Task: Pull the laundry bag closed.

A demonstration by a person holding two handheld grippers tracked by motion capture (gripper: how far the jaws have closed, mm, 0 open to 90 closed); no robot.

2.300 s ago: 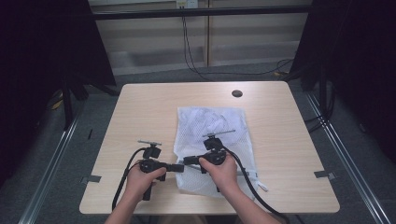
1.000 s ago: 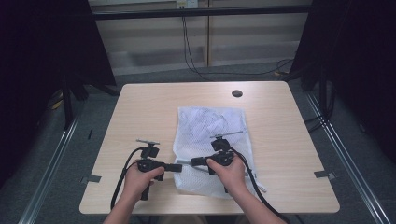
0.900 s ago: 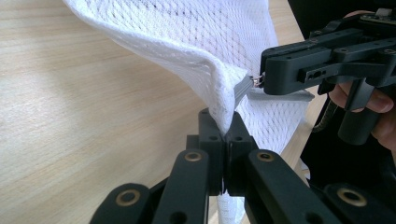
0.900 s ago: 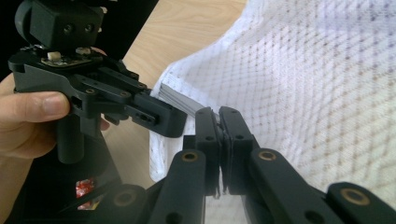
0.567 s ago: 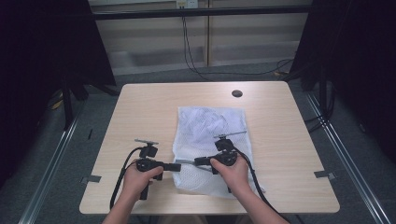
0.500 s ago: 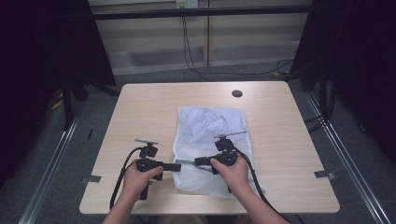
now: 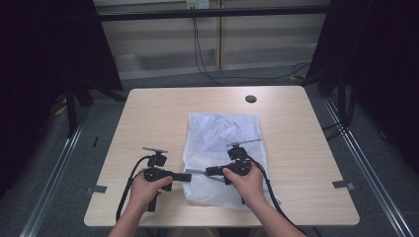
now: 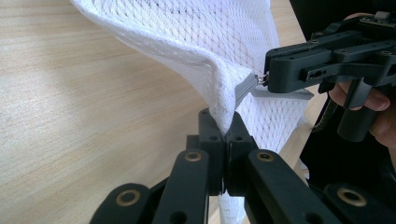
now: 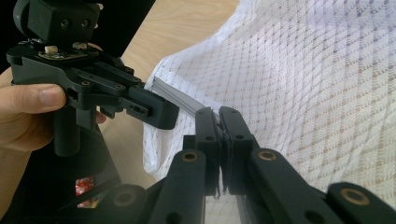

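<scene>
White mesh laundry bag [image 7: 223, 148] lying mid-frame on light wooden counter [image 7: 148, 118]; left gripper [image 8: 223, 126] clamped on its corner, right gripper [image 9: 218, 116] pinching grey zipper [image 9: 180, 98], zipper axis running between them.

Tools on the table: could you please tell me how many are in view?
2. The left tool is at the near left edge of the white mesh bag, shut on its fabric; the right tool is just beside it, shut on the bag's grey zipper strip.

A pale wooden table [image 7: 148, 123] carries a white mesh bag [image 7: 225, 133] near its front middle.
</scene>
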